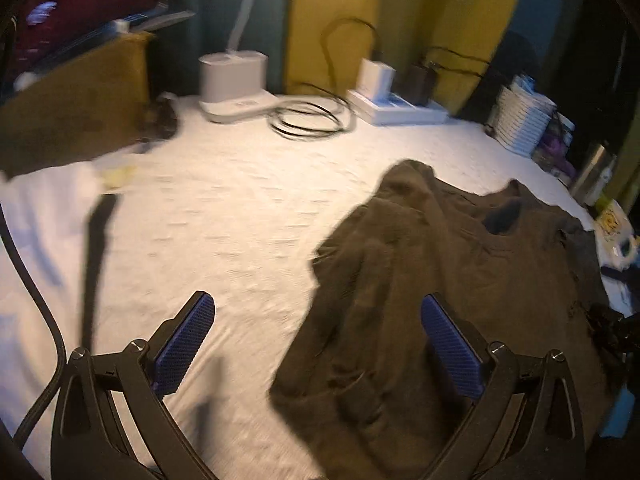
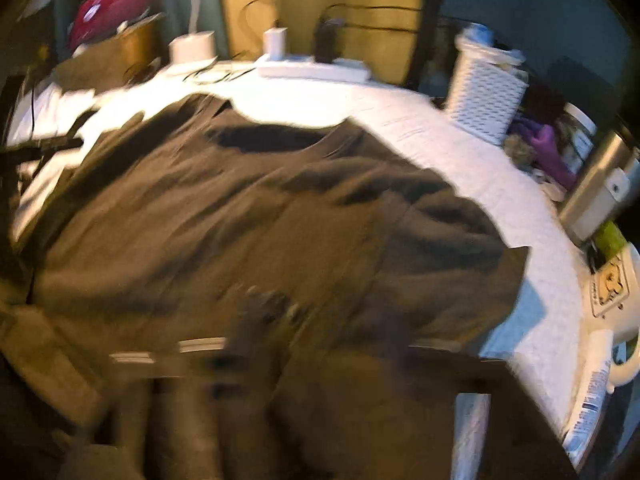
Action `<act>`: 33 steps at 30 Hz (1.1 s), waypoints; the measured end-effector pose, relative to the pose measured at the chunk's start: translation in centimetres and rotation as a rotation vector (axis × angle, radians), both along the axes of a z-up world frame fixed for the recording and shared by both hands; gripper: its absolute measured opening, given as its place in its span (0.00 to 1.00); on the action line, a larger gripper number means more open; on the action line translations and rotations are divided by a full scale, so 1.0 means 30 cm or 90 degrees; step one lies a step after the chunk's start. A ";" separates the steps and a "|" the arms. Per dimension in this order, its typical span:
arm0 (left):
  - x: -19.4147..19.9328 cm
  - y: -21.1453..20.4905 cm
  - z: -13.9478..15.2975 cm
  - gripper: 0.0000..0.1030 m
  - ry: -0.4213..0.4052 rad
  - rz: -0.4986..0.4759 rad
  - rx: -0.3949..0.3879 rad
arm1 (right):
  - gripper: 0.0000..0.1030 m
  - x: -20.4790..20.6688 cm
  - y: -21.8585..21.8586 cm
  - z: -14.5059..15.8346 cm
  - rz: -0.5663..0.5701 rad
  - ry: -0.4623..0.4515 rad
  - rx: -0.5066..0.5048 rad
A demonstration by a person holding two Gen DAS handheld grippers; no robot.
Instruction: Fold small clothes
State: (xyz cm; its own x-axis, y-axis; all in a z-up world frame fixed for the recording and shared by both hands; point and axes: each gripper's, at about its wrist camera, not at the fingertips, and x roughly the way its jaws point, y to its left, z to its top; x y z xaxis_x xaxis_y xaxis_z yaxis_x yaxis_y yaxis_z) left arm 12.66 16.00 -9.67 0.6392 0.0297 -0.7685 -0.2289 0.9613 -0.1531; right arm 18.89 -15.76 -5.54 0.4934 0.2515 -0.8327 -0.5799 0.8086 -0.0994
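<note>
Left wrist view: left gripper (image 1: 316, 344) with blue ribbed pads spread wide, holding nothing, above the white textured bedsheet (image 1: 224, 208) beside the rumpled dark olive T-shirt (image 1: 440, 264). Right wrist view, blurred: only the shirt's neckline; the right gripper's jaws stand wide, holding nothing.

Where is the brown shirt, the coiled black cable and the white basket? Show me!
brown shirt (image 2: 224, 216): right wrist view, on the middle of its chest.
coiled black cable (image 1: 308, 120): left wrist view, on the loops lying on the white cover.
white basket (image 2: 486, 94): right wrist view, on its woven side wall.
</note>
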 end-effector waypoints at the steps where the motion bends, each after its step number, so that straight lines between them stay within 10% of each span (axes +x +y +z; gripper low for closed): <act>1: 0.014 -0.004 -0.008 0.97 0.005 -0.015 -0.007 | 0.98 0.008 -0.010 0.006 -0.013 -0.008 -0.001; 10: -0.028 -0.053 -0.022 0.14 0.033 -0.086 0.005 | 0.98 0.084 -0.114 -0.009 -0.101 -0.002 0.001; 28: -0.202 -0.076 0.230 0.03 -0.132 0.028 0.095 | 0.98 0.022 -0.068 0.032 -0.051 -0.024 0.027; 33: -0.190 0.002 0.197 0.02 -0.091 0.076 0.118 | 0.98 0.015 -0.113 0.040 -0.072 -0.028 0.041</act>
